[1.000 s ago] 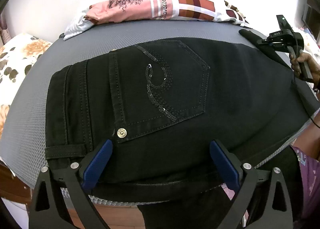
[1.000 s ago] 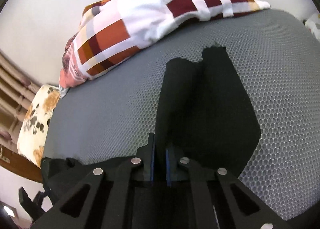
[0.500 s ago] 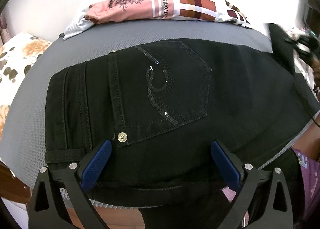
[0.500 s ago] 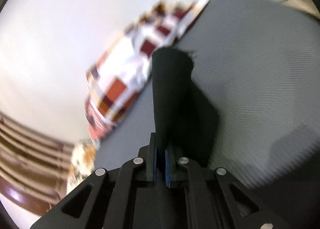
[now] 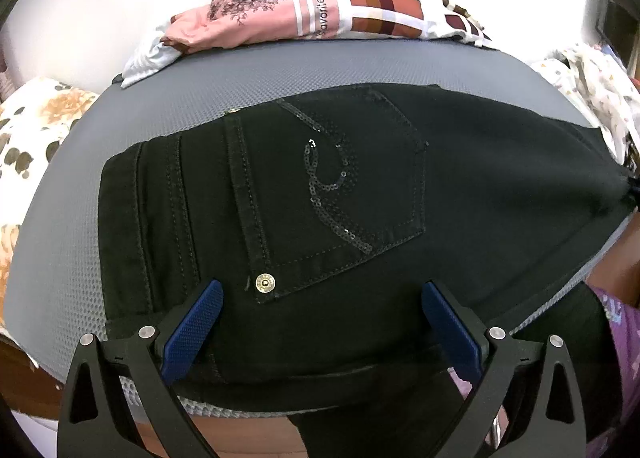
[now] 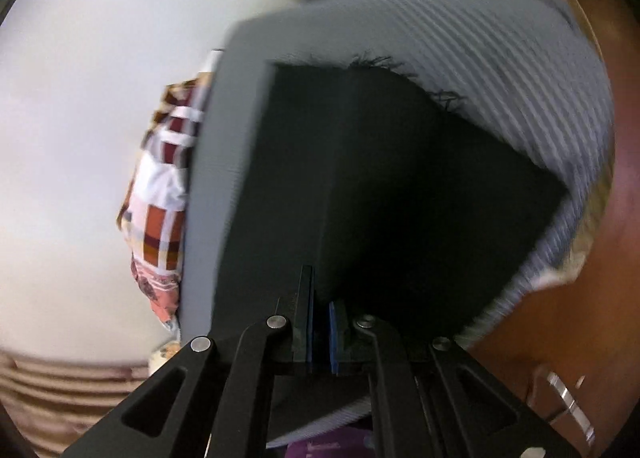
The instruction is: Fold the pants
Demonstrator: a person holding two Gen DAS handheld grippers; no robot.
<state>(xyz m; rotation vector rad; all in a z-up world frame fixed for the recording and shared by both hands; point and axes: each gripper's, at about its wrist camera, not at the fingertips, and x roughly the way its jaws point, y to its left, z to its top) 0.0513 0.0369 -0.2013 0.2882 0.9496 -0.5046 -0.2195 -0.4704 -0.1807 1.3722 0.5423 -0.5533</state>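
your black pants (image 5: 360, 193) lie spread across the grey mesh pad (image 5: 280, 73), back side up, waistband toward the left of the left wrist view. the sequinned back pocket (image 5: 340, 185) faces up, with a brass rivet (image 5: 265, 282) at its lower corner. one portion of the pants hangs over the near edge of the pad.

your left gripper (image 5: 320, 318) hovers low over the seat of the pants with its fingers spread wide, holding nothing; the blue pads (image 5: 194, 330) sit either side of the cloth below the pocket.

your right gripper (image 6: 320, 334) has its fingers clenched on the leg end of the pants (image 6: 400, 185), and the cloth rises from between the pads. the frayed hem (image 6: 380, 61) shows at the far edge of that raised cloth, against the pad (image 6: 500, 69). this view is blurred.

a folded patterned cloth (image 5: 320, 9) rests at the far edge of the pad. a floral pillow (image 5: 36, 125) lies beside the pad on the left.
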